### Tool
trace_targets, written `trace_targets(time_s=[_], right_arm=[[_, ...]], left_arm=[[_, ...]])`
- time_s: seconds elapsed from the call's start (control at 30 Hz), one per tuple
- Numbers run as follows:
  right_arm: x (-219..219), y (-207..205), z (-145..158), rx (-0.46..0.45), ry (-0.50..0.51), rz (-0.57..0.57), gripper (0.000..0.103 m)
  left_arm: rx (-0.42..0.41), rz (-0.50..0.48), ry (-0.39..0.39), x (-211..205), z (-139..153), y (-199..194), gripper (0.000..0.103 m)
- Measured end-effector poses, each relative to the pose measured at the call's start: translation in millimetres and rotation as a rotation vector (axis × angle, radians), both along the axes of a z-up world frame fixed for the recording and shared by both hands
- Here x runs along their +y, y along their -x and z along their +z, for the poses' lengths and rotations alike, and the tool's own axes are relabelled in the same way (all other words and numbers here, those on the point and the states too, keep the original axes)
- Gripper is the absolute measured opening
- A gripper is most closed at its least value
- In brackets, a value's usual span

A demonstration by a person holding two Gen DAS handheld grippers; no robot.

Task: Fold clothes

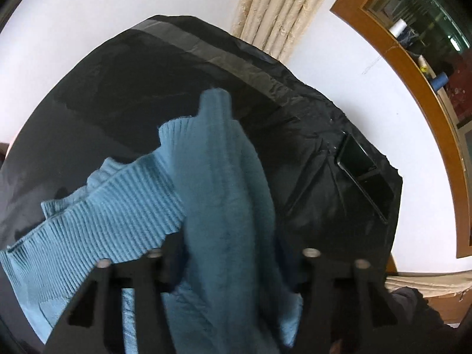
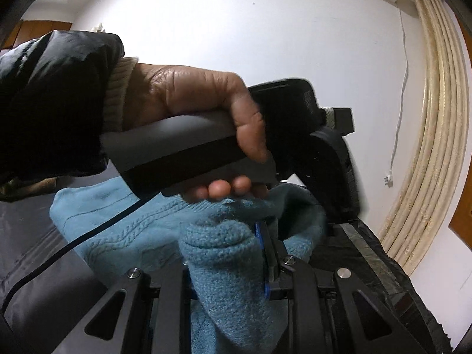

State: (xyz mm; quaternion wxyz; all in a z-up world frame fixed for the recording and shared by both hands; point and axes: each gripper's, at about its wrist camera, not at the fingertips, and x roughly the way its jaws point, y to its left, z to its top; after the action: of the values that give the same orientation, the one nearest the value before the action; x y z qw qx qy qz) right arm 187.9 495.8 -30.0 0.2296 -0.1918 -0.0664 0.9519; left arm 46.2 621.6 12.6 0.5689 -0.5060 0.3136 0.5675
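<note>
The soft blue knitted sweater (image 1: 224, 194) hangs bunched between our two tongs, lifted just over the black-covered desk (image 1: 118, 94). Our left tongs (image 1: 233, 253) and right tongs (image 2: 233, 265) are both clamped on its wool. We should pull it flat and lay it down gently, so no lumps stay.

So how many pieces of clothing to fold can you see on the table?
1: a blue knitted sweater, bunched on the black-covered table. The jaws of the left gripper and the right gripper both hold it. Its folds may hide another piece.
</note>
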Motion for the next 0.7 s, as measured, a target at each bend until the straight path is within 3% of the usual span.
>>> trace_targets(time_s=[0.1,0.17,0.47,0.7], right_arm=[[1,-3,2,0.01,0.012,-0.021,0.024],[2,-6,5,0.019,0.017,-0.036,0.023],[-6,-12,34,0.101,-0.016,-0.079,0.023],[-34,34,58,0.132,-0.072,-0.021,0.023]], left_arm=[[-0.008,0.02,-0.024,-8,6,5,0.031],[-0.023,0.042,-0.049,-13,13,9,0.029],[-0.044,0.079,-0.178,-42,57,28,0.028],[-0.056,0.141,-0.267,-94,87,76,0.028]])
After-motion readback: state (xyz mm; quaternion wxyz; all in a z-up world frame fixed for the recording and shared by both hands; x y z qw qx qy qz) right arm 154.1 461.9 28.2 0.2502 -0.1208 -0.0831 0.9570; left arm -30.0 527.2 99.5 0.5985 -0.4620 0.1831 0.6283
